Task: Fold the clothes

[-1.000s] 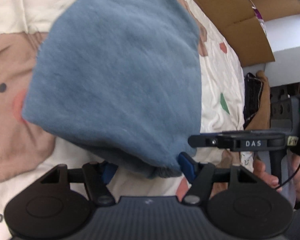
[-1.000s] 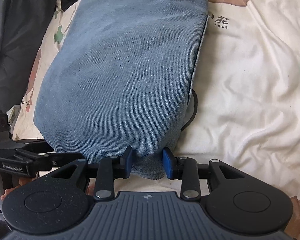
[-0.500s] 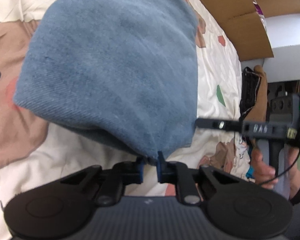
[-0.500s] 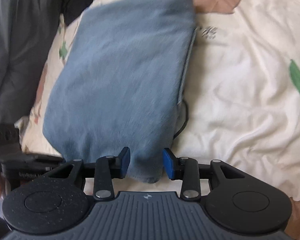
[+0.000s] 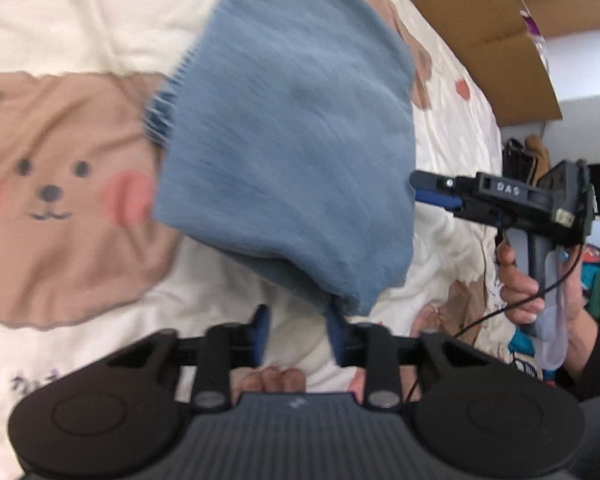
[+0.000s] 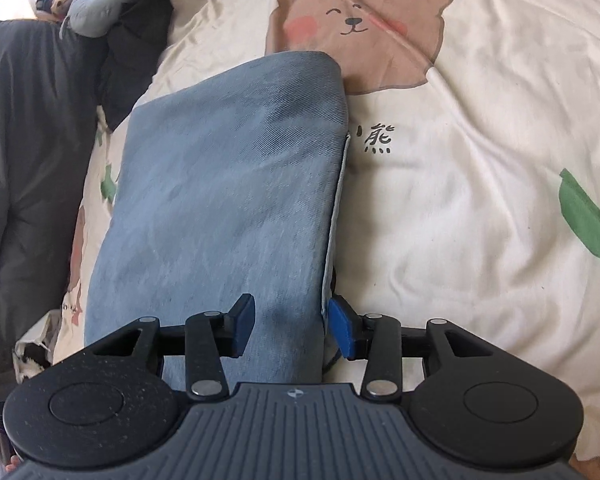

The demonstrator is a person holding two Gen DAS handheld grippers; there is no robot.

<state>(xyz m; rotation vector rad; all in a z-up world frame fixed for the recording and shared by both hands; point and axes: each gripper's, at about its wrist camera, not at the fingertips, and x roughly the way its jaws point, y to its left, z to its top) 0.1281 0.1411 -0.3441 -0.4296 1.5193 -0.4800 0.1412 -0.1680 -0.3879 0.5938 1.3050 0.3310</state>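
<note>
Left gripper [image 5: 298, 334]: jaws partly apart and just opened further, nothing pinched; the near corner of the folded blue denim garment [image 5: 296, 140] touches only the right pad. Right gripper [image 6: 293, 330]: jaws part-open, just widened, straddling the garment's near end; whether the pads press it cannot be told. The garment lies on the cream bear-print bedsheet [image 6: 460, 208], beside a printed bear face. A dark grey quilted cover [image 6: 24, 152] borders the bed's left edge.
</note>
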